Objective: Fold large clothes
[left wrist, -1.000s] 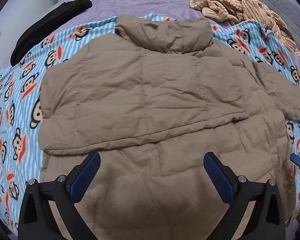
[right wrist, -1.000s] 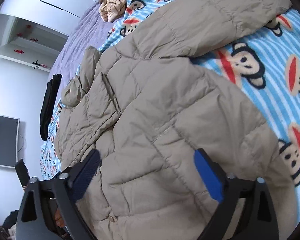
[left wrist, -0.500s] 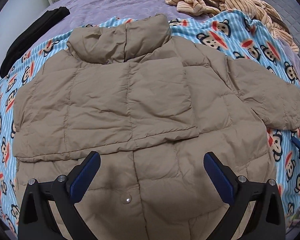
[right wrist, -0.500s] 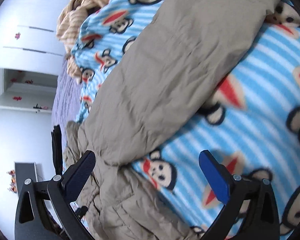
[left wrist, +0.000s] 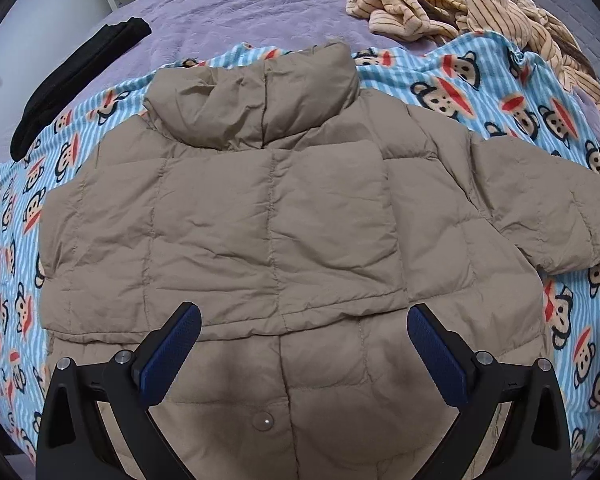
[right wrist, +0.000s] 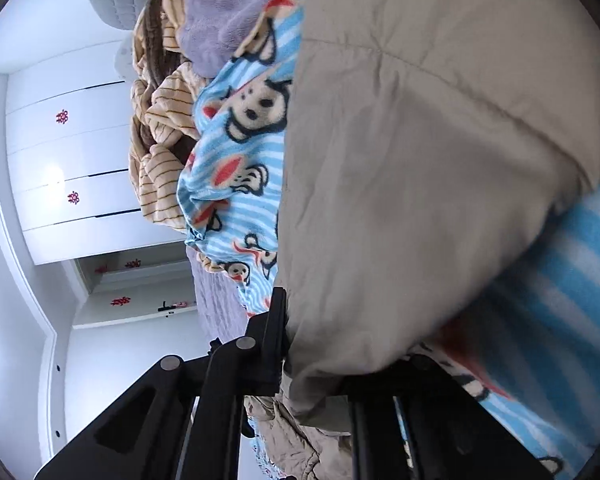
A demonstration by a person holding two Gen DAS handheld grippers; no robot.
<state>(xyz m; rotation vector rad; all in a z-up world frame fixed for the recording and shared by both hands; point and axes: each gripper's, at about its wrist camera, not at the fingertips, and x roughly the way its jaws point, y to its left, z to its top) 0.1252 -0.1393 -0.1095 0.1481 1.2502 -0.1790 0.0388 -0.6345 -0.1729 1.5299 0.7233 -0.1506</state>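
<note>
A tan puffer jacket lies spread on a blue monkey-print blanket on the bed. One sleeve is folded across its chest; the other sleeve sticks out to the right. My left gripper is open and empty above the jacket's lower hem. In the right wrist view the tan sleeve fills the frame, and my right gripper has its fingers closed around the sleeve's end.
A striped beige garment lies heaped at the back right on the purple bedspread. A black garment lies at the back left. White wardrobe doors show in the right wrist view.
My right gripper moved onto the outstretched sleeve and closed on its end. My left gripper drifted left relative to the jacket and stayed open.
</note>
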